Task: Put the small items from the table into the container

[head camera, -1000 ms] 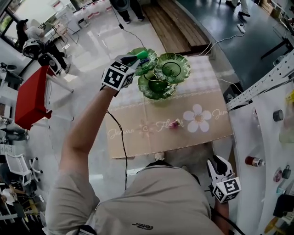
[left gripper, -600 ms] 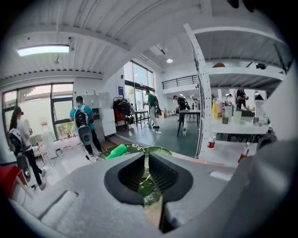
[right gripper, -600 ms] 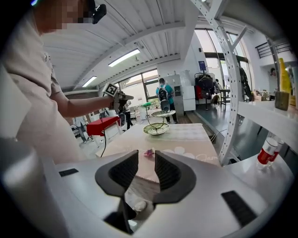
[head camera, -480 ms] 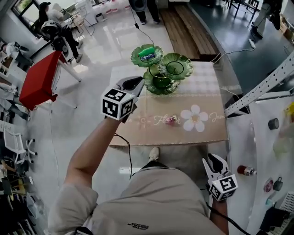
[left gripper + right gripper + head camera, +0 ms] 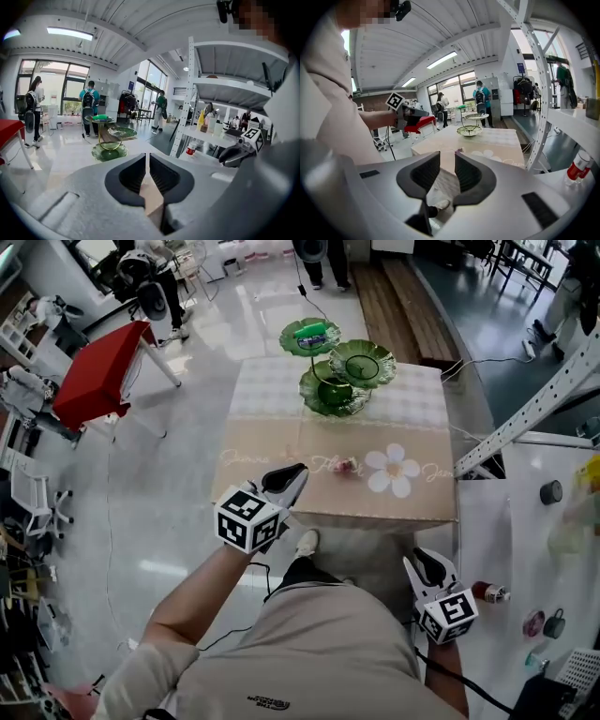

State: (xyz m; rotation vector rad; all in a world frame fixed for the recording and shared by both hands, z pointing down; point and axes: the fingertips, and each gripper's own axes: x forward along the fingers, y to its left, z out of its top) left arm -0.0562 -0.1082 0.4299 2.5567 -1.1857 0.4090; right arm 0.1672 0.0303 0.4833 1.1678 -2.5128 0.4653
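Note:
A green three-tier dish stand (image 5: 342, 371) sits at the far end of the table (image 5: 272, 442), which has a tan flower-print cloth. A green packet (image 5: 313, 332) lies on the stand's upper left plate. One small pink item (image 5: 349, 465) rests on the cloth beside the white flower. My left gripper (image 5: 292, 472) hovers over the table's near left edge, shut and empty, with the stand (image 5: 110, 140) well ahead of it. My right gripper (image 5: 417, 562) hangs low by the person's right side, off the table. Its jaws are closing, with nothing between them.
A red table (image 5: 98, 371) stands far left on the glossy floor. A perforated metal beam (image 5: 534, 418) and a white shelf with a red-capped bottle (image 5: 489, 593) and cups flank the right. People stand beyond the far end of the table.
My left gripper has pulled back from the upper plate to the table's near edge, leaving the green packet on the plate. The right gripper stays low at the right.

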